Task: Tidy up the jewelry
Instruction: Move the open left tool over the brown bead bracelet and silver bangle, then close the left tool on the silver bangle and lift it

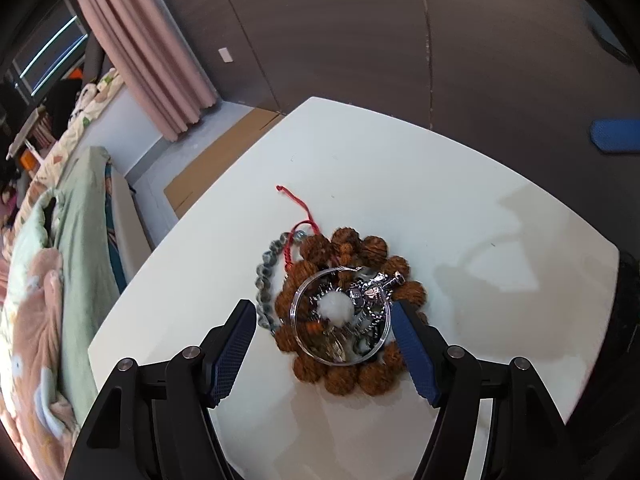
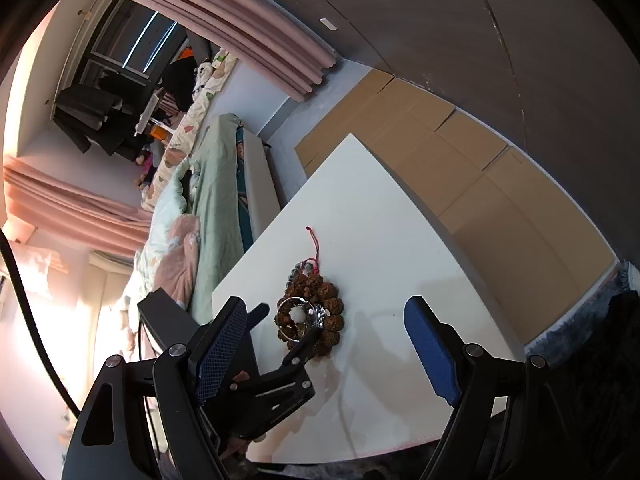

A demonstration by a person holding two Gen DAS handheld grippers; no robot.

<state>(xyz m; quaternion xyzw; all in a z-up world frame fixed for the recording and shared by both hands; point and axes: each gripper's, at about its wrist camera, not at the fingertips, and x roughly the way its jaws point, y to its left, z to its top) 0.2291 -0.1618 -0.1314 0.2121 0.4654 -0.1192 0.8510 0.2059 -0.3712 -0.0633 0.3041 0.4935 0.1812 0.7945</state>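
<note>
In my left wrist view, low in the frame's centre, the left gripper [image 1: 324, 322] stands wide around the jewelry pile [image 1: 340, 312] on the white table [image 1: 460, 184], holding nothing. My right gripper [image 2: 326, 326] hangs wide and empty, pile between its fingers.

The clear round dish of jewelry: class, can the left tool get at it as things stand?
Probably yes. The left tool is open and already straddles the clear round dish, which sits on the brown bead bracelet; nothing lies between.
</note>
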